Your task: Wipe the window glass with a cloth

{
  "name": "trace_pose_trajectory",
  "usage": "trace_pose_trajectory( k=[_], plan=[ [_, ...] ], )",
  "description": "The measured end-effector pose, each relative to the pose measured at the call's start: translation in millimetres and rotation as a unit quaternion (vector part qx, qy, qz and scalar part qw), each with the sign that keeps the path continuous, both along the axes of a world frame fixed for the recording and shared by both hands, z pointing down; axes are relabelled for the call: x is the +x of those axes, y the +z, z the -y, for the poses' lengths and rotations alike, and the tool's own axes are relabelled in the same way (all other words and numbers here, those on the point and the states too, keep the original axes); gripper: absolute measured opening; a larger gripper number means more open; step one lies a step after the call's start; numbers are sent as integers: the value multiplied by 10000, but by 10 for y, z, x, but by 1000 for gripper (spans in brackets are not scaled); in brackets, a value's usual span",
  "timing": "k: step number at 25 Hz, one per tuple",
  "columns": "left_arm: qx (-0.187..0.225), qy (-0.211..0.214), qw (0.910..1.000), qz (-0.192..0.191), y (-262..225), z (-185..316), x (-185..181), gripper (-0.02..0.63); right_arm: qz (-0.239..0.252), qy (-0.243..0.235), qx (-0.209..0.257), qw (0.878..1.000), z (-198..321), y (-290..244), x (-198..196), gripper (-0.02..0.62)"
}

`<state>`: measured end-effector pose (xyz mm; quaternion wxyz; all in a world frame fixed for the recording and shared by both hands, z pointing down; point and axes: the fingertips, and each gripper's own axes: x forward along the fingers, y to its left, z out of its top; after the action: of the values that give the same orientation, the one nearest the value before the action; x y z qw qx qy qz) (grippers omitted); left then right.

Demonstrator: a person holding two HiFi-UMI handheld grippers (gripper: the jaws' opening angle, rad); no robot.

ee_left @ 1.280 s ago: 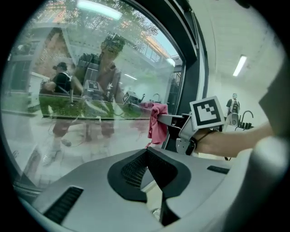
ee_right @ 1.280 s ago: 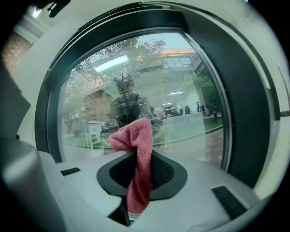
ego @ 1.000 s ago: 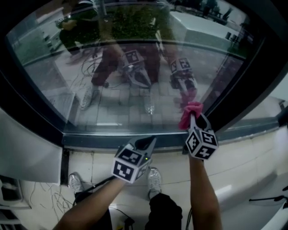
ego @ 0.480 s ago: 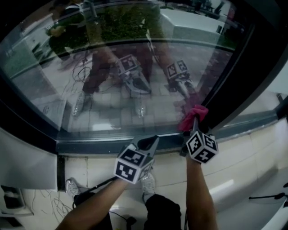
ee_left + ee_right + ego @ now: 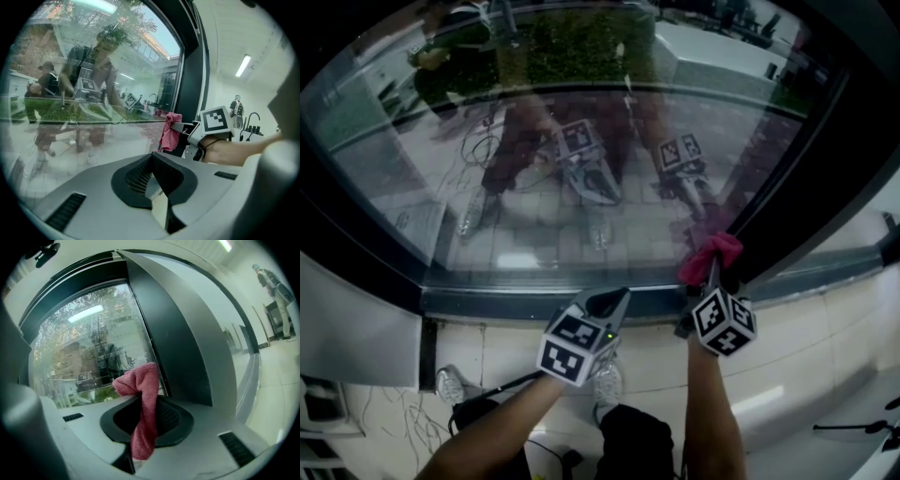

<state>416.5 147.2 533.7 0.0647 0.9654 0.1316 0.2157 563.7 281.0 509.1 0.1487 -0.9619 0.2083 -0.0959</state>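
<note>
Cloth (image 5: 144,399), pink and bunched, is sitting pinched between the clenched jaws of the right gripper (image 5: 711,277). Its top is spilling out ahead of the tips and its tail is hanging behind them. Just ahead of that claw, the window glass (image 5: 581,141) is meeting the dark frame (image 5: 797,178) at its lower right corner. Near that claw's left, the left gripper (image 5: 607,302) is hovering with jaws pressed together on nothing, pointing at the bottom rail (image 5: 497,300).

Crumpled pink cloth (image 5: 710,258), by window glass (image 5: 534,216) corner
</note>
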Motion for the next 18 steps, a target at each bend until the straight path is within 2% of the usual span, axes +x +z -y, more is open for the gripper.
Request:
trace_pose_trajectory(
  k=[3, 6, 10, 14, 18],
  plan=[
    [51, -92, 9999, 11, 25, 91, -38, 6, -34, -57, 17, 10000, 32, 11, -52, 52],
    [25, -229, 9997, -21, -24, 330, -219, 6, -146, -278, -94, 9995, 289, -65, -272, 52],
    [21, -469, 9989, -84, -126, 770, -562, 6, -390, -747, -381, 9957, 806, -200, -695, 52],
    [70, -795, 9968, -108, -163, 1320, -982, 6, -643, -1336, -629, 9869, 1480, -272, -1144, 52],
    [80, -1223, 9924, -59, -163, 1899, -1452, 6, -668, -1851, -657, 9782, 2151, -275, -1559, 53]
  ],
)
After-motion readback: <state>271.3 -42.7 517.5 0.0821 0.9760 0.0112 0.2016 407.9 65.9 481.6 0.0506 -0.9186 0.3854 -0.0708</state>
